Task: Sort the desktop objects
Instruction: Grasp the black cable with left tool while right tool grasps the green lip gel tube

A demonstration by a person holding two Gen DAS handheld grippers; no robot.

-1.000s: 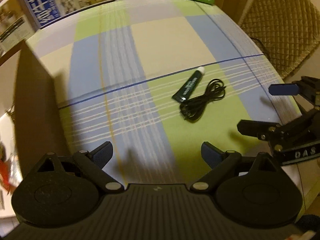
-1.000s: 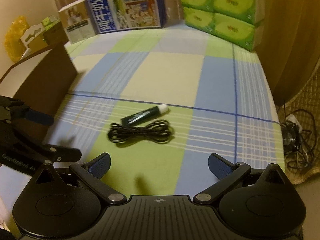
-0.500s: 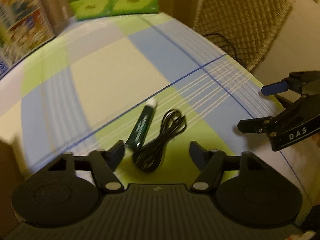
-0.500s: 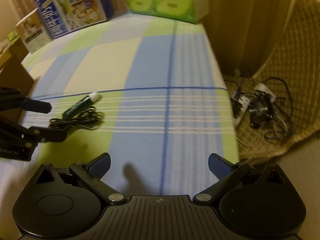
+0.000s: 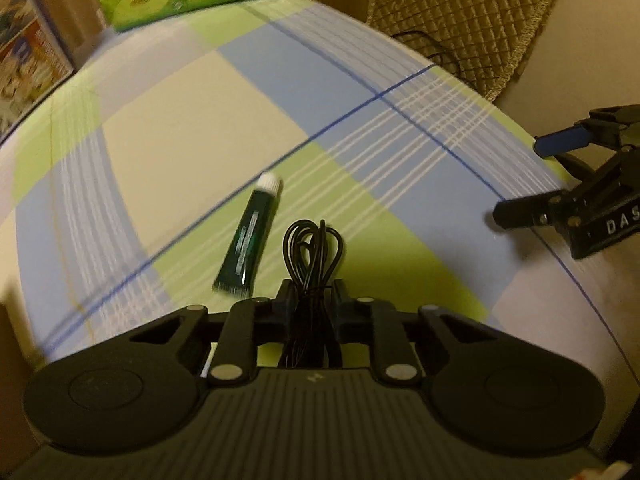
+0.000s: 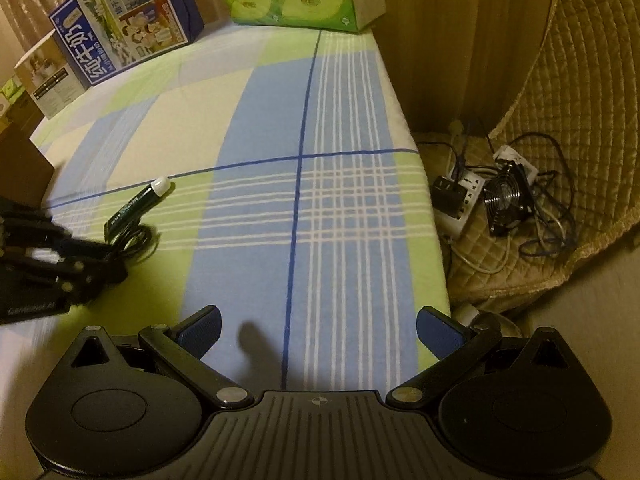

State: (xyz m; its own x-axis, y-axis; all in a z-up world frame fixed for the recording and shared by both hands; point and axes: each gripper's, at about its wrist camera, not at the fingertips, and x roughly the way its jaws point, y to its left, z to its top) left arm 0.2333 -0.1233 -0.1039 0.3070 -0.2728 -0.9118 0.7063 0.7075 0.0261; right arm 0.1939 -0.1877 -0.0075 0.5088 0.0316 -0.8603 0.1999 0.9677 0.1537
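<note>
Observed the left gripper (image 5: 311, 292) closed tight on the black cable bundle (image 5: 312, 248), pads pressed against both sides of its near end. Judged the grip to sit across the bundle's narrow waist for 1 reason: caught all strands together, so no loop could spill on lifting. Located the cable on the green patch of the checked tablecloth (image 6: 304, 240), near the table's front edge, looped end resting on the cloth.

Read the cable's long axis as running straight away from the left wrist camera, in line with the fingers, looped end farthest out.

Noted the green tube (image 5: 250, 236) just beside the cable on its left, flat on the cloth. Read its long axis as roughly parallel to the cable, white cap pointing away, crimped end nearest the gripper. Could not tell whether tube and cable touched.

Observed the right gripper (image 6: 318, 326) with its 2 fingers spread wide and nothing between them, held above bare cloth well apart from both objects. Judged that position as standby: kept clear of the left gripper's pick, and free for the tube.
</note>
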